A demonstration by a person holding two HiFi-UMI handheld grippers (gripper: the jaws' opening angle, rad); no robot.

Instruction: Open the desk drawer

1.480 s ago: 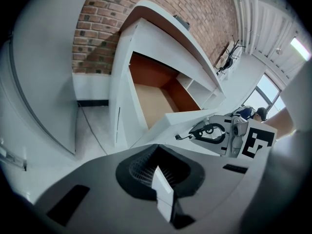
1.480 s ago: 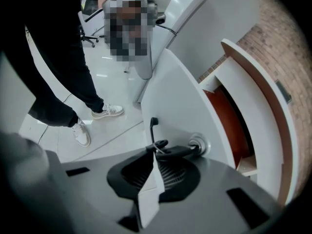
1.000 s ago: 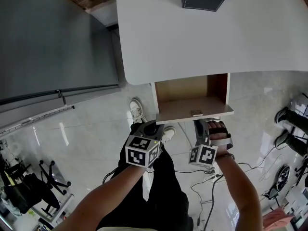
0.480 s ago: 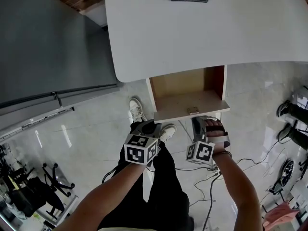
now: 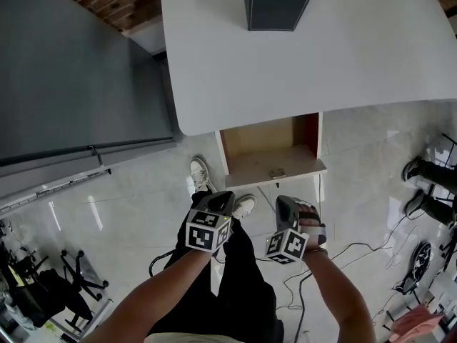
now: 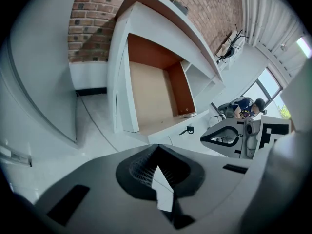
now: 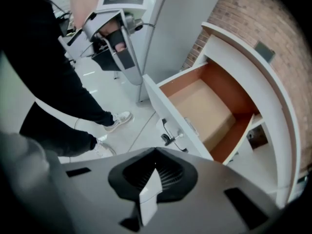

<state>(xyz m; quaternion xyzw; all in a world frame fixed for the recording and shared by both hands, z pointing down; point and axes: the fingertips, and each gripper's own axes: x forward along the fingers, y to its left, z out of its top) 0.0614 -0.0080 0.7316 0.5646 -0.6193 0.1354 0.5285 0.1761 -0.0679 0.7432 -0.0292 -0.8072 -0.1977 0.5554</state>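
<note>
One shallow drawer with a white front and a light-brown wooden inside [image 5: 265, 161] is seen standing open under the near edge of the white desk top with rounded corner [image 5: 321, 63]. Nothing can be seen lying in it. A small metal fitting [image 5: 277, 173], perhaps a lock with a key, sticks out from the drawer front.

Near to the drawer front, but apart from it, the left gripper [image 5: 218, 200] and the right gripper [image 5: 287, 207] are held side by side. In each gripper's own view the jaws are seen pressed together with nothing between them, so the drawer is held by neither.

The task is judged to be nearly or fully done. If the drawer is pulled more, it could be drawn off its runners and drop at the front, because no stop can be made out. The metal fitting could be caught by a gripper that is brought in carelessly.

Under the drawer, the person's white shoes [image 5: 201, 171] are placed near, so the legs could be struck. Loose cables [image 5: 303, 266] lie on the pale floor at the near right, and a step backward could be caught in them. The dark box [image 5: 275, 7] at the far side of the desk could be shaken by a hard jerk.
</note>
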